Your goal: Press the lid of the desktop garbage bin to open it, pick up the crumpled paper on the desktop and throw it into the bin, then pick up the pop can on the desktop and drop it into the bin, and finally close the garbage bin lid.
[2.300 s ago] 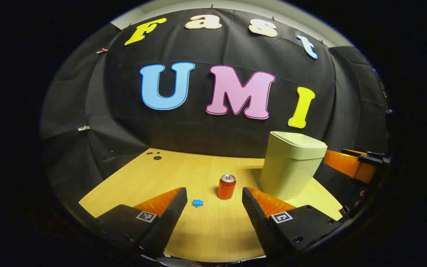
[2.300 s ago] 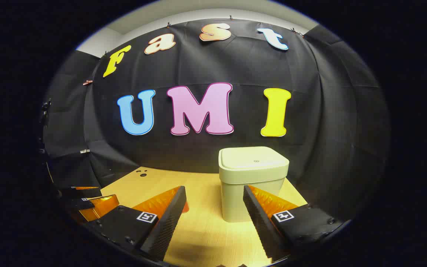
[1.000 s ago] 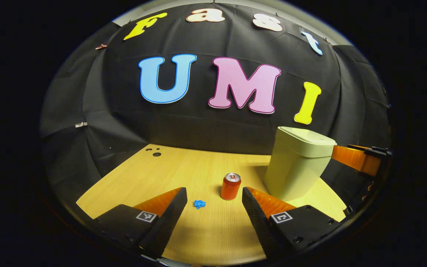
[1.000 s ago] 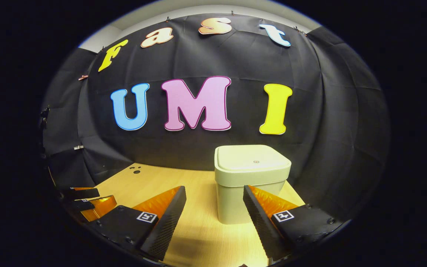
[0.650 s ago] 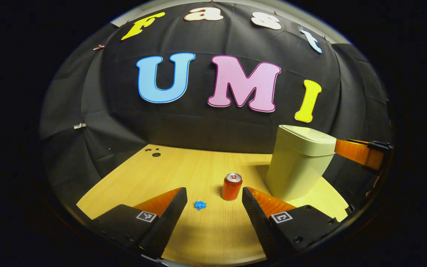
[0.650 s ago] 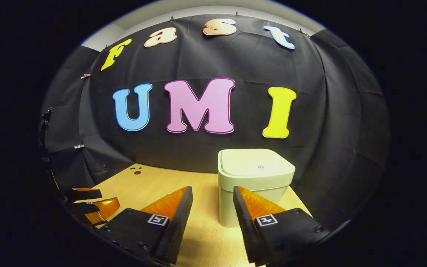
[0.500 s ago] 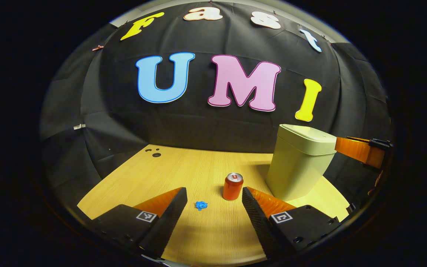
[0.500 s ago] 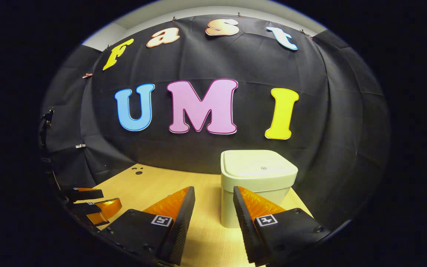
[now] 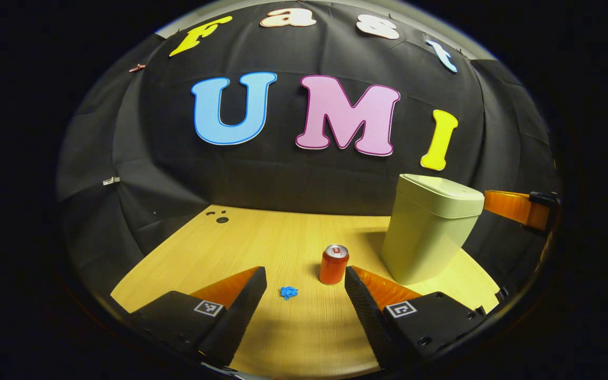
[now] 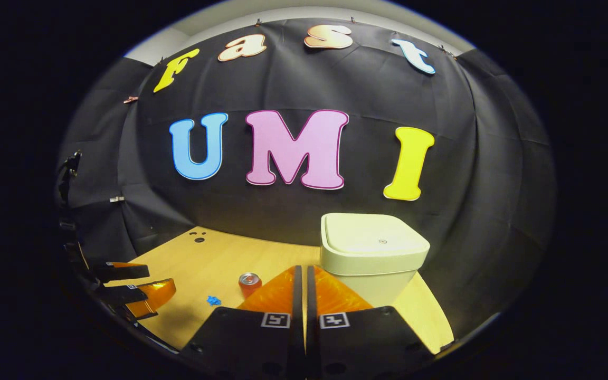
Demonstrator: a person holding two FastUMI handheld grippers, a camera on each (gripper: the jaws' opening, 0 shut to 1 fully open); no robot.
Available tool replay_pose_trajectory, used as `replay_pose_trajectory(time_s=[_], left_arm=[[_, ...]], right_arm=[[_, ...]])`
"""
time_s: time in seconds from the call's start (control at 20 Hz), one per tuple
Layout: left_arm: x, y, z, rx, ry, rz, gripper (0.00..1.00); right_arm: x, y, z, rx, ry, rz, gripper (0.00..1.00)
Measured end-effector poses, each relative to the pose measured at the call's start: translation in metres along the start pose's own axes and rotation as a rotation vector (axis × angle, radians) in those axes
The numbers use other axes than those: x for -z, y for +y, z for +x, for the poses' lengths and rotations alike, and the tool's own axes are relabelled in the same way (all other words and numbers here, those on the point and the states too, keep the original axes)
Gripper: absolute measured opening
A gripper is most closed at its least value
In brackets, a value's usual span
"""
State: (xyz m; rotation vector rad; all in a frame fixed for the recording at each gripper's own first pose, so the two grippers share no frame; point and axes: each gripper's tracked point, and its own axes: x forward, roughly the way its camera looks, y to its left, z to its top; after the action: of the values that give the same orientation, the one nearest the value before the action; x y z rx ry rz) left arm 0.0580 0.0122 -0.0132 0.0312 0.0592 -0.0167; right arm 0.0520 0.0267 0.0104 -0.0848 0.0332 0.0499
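- In the left gripper view the left gripper (image 9: 305,285) sits at the bottom of the frame with its two fingers spread wide and nothing between them but bare table (image 9: 240,237).
- The pop can (image 9: 333,264) stands upright just right of centre, above the gap between those fingers and close to the right finger's tip; whether it touches that finger cannot be told.
- The crumpled paper (image 9: 288,292), a small blue wad, lies on the table to the lower left of the can, apart from it; its folds are too small to make out.
- The garbage bin (image 9: 430,232) stands at right of centre with its lid (image 9: 444,189) down. Its lower right corner is partly covered by the left gripper's right finger.
- At the far right edge of the same view the right gripper (image 9: 520,207) pokes out from behind the bin, level with the lid; most of it is cut off by the edge.
- In the right gripper view the right gripper (image 10: 301,274) is at bottom centre with its fingers drawn together, only a thin slit between them, holding nothing.
- The bin (image 10: 375,258) sits just right of those fingertips, its front lower part hidden behind them; the closed lid (image 10: 373,241) is seen from above.
- The can (image 10: 250,283) is half hidden behind the left finger, and the paper (image 10: 213,300) lies to its lower left.
- The left gripper (image 10: 135,287) shows at the lower left edge, partly cut off.
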Motion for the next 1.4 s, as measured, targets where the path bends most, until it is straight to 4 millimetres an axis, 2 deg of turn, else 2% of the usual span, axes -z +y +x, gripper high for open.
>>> replay_pose_trajectory(time_s=[0.15, 0.25, 0.5, 0.55, 0.6, 0.8, 0.85, 1.05, 1.15, 1.4], left_arm=[[0.002, -0.002, 0.003, 0.007, 0.007, 0.007, 0.96], [0.002, -0.004, 0.006, 0.012, 0.010, 0.004, 0.96], [0.000, -0.008, 0.010, 0.027, 0.004, 0.002, 0.96], [0.000, -0.008, 0.011, 0.027, 0.007, 0.005, 0.96], [0.001, -0.009, 0.011, 0.028, 0.010, 0.006, 0.96], [0.001, -0.007, 0.013, 0.020, 0.014, 0.011, 0.96], [0.001, -0.006, 0.014, 0.017, 0.016, 0.014, 0.96], [0.009, -0.001, 0.015, 0.001, 0.038, 0.015, 0.96], [0.012, 0.000, 0.018, -0.006, 0.053, 0.015, 0.96], [0.020, 0.002, 0.020, -0.025, 0.086, 0.032, 0.96]], right_arm=[[-0.006, 0.011, 0.006, -0.077, 0.000, -0.005, 0.06], [-0.011, 0.005, 0.011, -0.085, 0.007, -0.009, 0.05], [-0.031, -0.026, 0.025, -0.031, -0.007, -0.019, 0.05], [-0.034, -0.033, 0.029, -0.017, -0.010, -0.017, 0.08], [-0.039, -0.041, 0.034, -0.005, -0.013, -0.011, 0.05], [-0.050, -0.072, 0.058, 0.042, -0.020, 0.013, 0.05], [-0.050, -0.081, 0.064, 0.056, -0.013, 0.012, 0.08], [-0.048, -0.115, 0.084, 0.120, -0.010, 0.045, 0.02], [-0.042, -0.130, 0.096, 0.155, -0.003, 0.052, 0.08], [-0.018, -0.149, 0.115, 0.185, 0.059, 0.042, 0.05]])
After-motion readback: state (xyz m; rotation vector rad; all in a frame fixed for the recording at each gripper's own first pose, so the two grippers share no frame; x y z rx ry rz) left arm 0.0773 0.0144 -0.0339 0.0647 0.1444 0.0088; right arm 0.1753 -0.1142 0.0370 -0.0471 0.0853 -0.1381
